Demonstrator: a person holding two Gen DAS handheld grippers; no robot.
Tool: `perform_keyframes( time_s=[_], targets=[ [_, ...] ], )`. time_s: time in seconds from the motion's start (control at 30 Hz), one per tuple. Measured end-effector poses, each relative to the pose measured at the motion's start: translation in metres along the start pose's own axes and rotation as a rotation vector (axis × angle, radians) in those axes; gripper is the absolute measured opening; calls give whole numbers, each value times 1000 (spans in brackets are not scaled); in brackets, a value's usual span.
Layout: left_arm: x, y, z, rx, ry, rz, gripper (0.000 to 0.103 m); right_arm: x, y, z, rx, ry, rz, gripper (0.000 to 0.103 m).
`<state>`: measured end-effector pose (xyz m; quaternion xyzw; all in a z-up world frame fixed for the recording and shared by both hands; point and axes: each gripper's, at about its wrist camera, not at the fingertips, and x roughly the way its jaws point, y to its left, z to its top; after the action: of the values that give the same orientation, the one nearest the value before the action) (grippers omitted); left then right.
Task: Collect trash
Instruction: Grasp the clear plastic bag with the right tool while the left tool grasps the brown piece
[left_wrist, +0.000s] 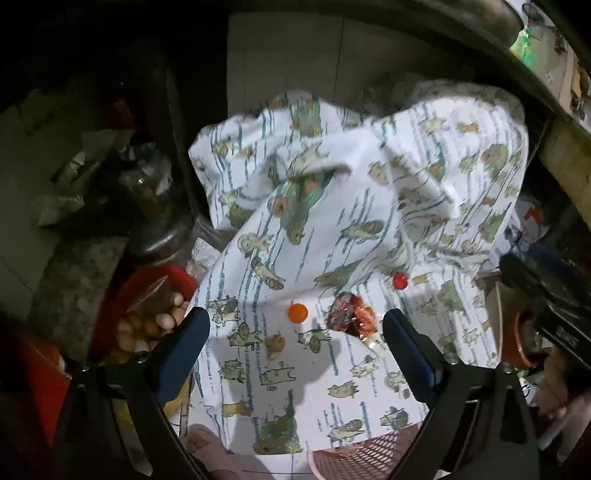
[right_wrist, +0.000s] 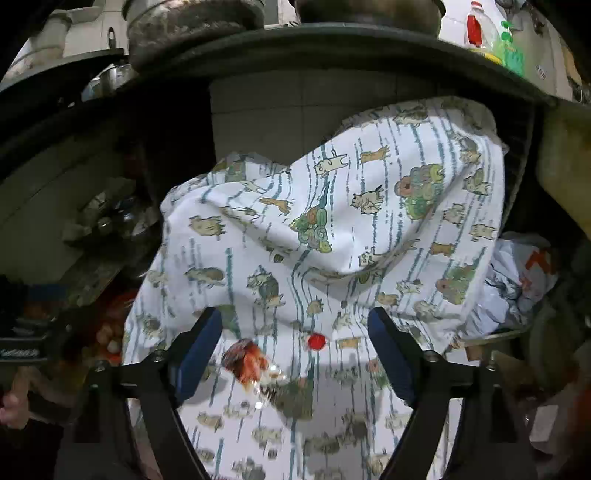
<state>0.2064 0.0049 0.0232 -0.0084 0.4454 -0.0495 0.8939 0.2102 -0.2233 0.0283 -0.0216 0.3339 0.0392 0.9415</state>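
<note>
printed cloth (left_wrist: 332, 229) | crumpled wrapper (left_wrist: 351, 319) lies diagonal, tail toward camera | both jaws wide

Printed cloth (left_wrist: 332, 221) drapes over a raised bulk at back and spreads flat toward the cameras. On the flat part, left wrist view: crumpled wrapper (left_wrist: 349, 319) at centre, round cap (left_wrist: 297, 312) just left of it, second cap (left_wrist: 400, 280) up and right, a small scrap (left_wrist: 275, 345) below the first cap (none touching). Bowl of eggs (left_wrist: 147, 325) off the cloth's left edge. Mesh basket (left_wrist: 369, 454) at near edge. Crumpled bag (right_wrist: 524, 280) right of the cloth.
</note>
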Motion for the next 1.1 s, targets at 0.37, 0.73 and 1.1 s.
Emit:
perform_keyframes(
  time_s=[0.37,0.73,1.1],
  targets=[
    [80,29,3,-8,138,114,97,118,11,-31,-73,285,-2,85],
    [106,54,0,-53,213,132,100,202,33,-69,16,506,97,85],
    [128,57,-6,-101,310,76,100,215,62,-97,-165,501,17,85]
  ],
)
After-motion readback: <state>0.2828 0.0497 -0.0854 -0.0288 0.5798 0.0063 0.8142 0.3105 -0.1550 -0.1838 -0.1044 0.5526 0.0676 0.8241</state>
